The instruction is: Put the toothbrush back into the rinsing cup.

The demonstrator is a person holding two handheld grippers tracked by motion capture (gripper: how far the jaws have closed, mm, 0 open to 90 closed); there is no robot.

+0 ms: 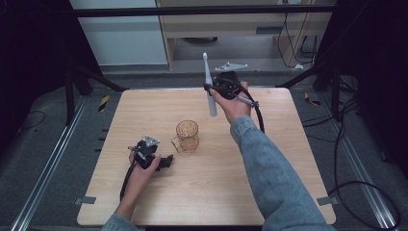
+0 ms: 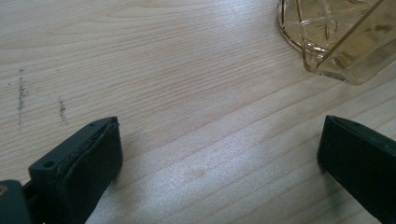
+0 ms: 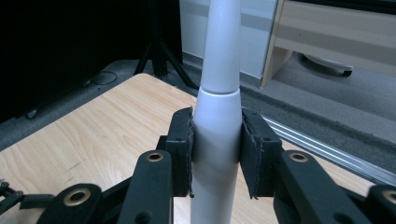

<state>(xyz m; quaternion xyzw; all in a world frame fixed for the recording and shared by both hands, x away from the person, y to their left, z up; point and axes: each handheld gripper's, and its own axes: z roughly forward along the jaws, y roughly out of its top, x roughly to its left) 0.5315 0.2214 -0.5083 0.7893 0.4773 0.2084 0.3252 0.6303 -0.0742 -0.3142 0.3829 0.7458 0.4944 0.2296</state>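
Item 1: electric toothbrush point(image 1: 209, 86), white, long-handled. Held upright, slightly tilted, brush head uppermost, above the far edge of the table point(image 1: 269, 202) a little right of its middle. In the right gripper view its handle point(image 3: 217, 140) stands between the two black jaws, both pads pressed flat against its sides.

Item 2: right gripper point(image 1: 211, 89), clenched on the toothbrush at mid-handle. Carried by the person's right hand point(image 1: 233, 103), raised off the table surface; denim sleeve point(image 1: 274, 173) runs back to the near right corner. Grey three-cornered plate point(image 1: 231, 66) on top; black cable loops down beside the wrist.

Item 3: left gripper point(image 1: 169, 160), released, jaws spread wide with bare wood between them, as seen in the left gripper view point(image 2: 219, 154). Held low in the person's left hand point(image 1: 142, 166) over the near left part of the table, jaws directed toward the mug.

Item 4: amber glass mug point(image 1: 186, 136), cut-pattern wall, handle turned toward the left gripper. Stands upright near the middle of the table, just beside the left gripper's jaws, not touching them. In the left gripper view its base and handle point(image 2: 336, 42) lie beyond the jaws, at the upper right.

Item 5: table, light wood, rectangular; faint dark scuff marks point(image 2: 21, 93) on the surface near the left gripper.
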